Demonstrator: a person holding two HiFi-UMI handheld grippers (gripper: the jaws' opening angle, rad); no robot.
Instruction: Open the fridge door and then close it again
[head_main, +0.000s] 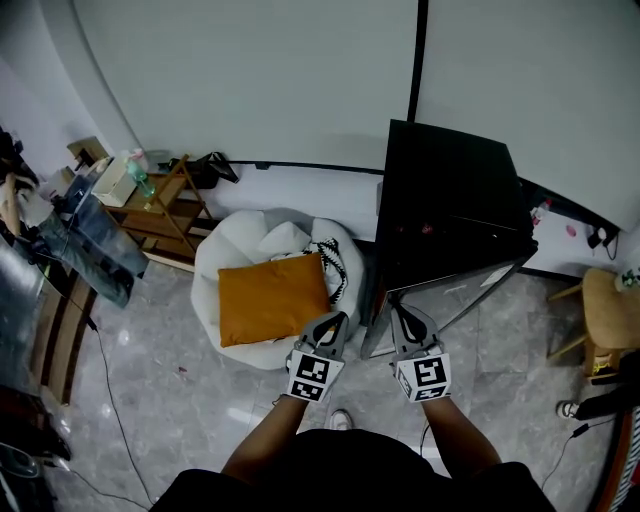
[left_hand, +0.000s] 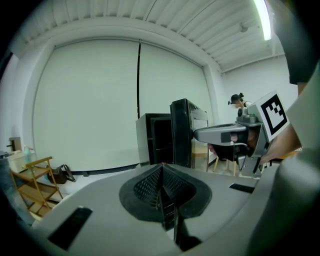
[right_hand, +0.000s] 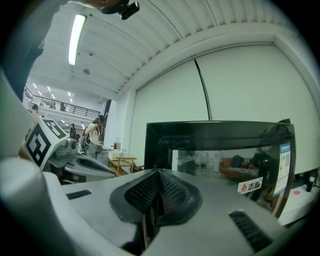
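One black fridge (head_main: 450, 190) stood on the floor (head_main: 180, 400) by the white wall (head_main: 250, 80), just right of one white beanbag (head_main: 230, 250) with one orange cushion (head_main: 272, 297) on it, and its one shiny door (head_main: 440, 295) hung open, swung out toward the person (head_main: 330, 480). Two grippers were held low in front of it: the left gripper (head_main: 338, 320) had its fingers pressed together with nothing in them, and the right gripper (head_main: 398, 312), near the door's edge, had its fingers pressed together and empty too. The door's dark front shone like a mirror and had one small white sticker (right_hand: 250, 186).
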